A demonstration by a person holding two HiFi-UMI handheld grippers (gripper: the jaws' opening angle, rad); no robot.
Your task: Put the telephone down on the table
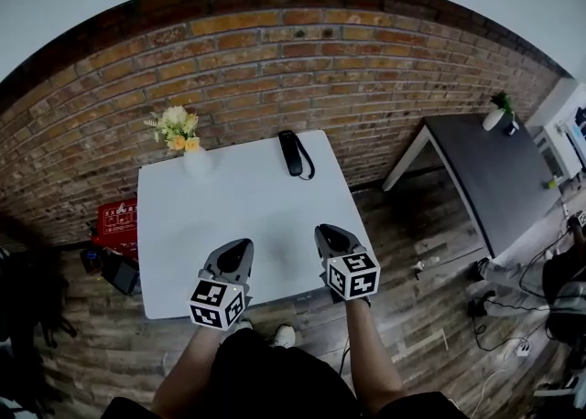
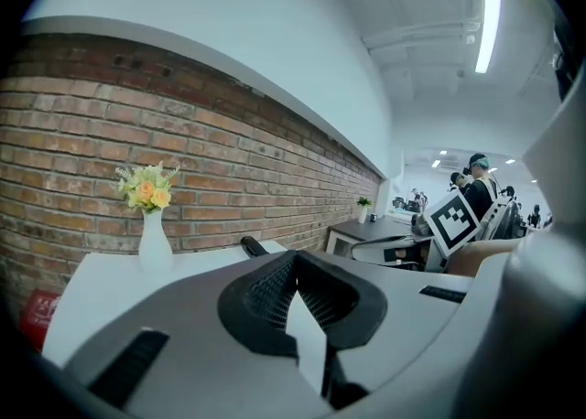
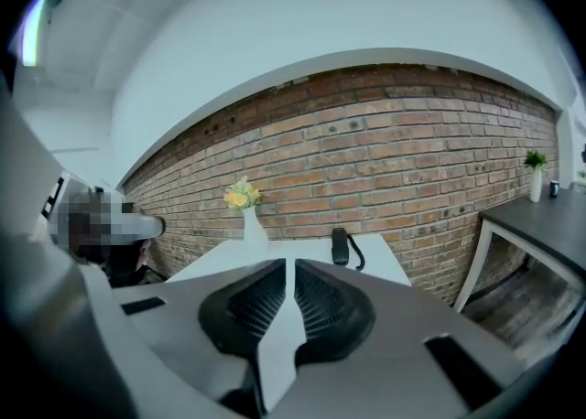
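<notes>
A black telephone handset (image 1: 291,153) with its cord lies flat at the far edge of the white table (image 1: 238,225), close to the brick wall. It also shows small in the left gripper view, telephone (image 2: 255,246), and in the right gripper view, telephone (image 3: 340,246). Both grippers hover over the table's near edge, far from the phone. My left gripper (image 1: 234,251) has its jaws together and holds nothing. My right gripper (image 1: 333,236) is beside it, jaws together with only a thin slit and nothing between them.
A white vase of yellow flowers (image 1: 190,156) stands at the table's far left corner. A dark table (image 1: 494,179) with a small potted plant (image 1: 499,112) is to the right. A red crate (image 1: 117,223) and a dark bag sit on the floor at left; cables lie at right.
</notes>
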